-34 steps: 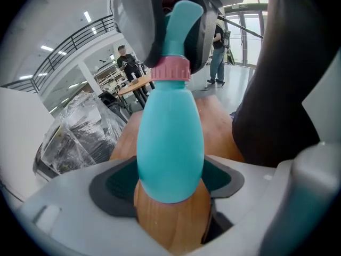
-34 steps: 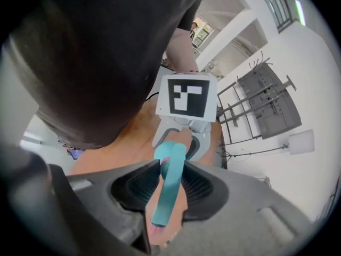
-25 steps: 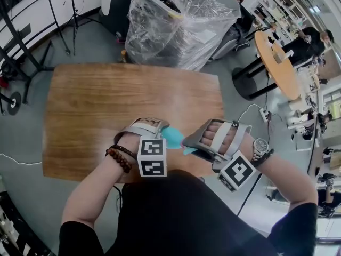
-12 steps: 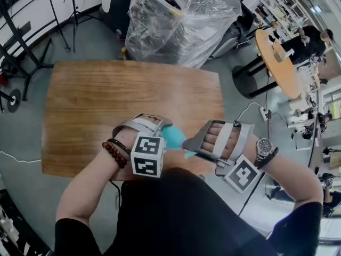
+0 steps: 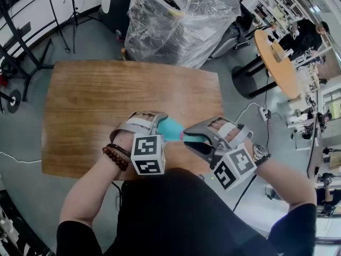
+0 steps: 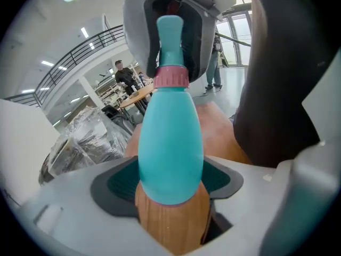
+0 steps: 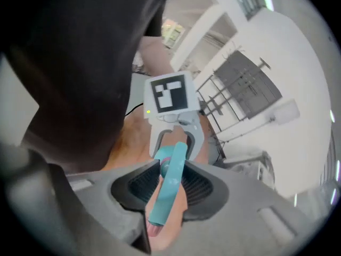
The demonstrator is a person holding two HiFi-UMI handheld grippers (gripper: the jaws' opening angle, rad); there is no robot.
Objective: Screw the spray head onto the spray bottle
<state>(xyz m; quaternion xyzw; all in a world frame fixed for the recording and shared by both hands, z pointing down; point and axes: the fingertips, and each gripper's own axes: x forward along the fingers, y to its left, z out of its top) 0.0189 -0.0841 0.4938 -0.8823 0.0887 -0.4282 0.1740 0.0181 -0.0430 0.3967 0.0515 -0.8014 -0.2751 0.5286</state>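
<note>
I hold the left gripper [image 5: 159,126] and the right gripper [image 5: 191,135] close together, over the near edge of the brown wooden table [image 5: 106,100]. The spray bottle [image 6: 170,148] is between them, up in the air and not touching the table. It is blue-green and shaped like a fat drop. The left gripper pinches the fat part of the bottle, with a dark ribbed pad [image 6: 120,183] pressing on each side. The bottle's thin neck points away from that gripper, toward the right one. A pink ring [image 6: 171,77] goes around the neck. The spray head [image 7: 169,188] sits on the neck just past the ring, and it is blue-green too. The right gripper is closed on the spray head, which lies slanted between its dark pads [image 7: 141,184]. A small pink bit shows at the head's near end in the right gripper view. I cannot see through the bottle, so I cannot tell if anything is in it. I also cannot tell how tight the head sits. Only the table's bare wood shows in the head view. On the floor past the far edge of the table stands a big bundle wrapped in clear plastic [image 5: 176,23]. A round orange table [image 5: 277,63] stands far off to the right.
</note>
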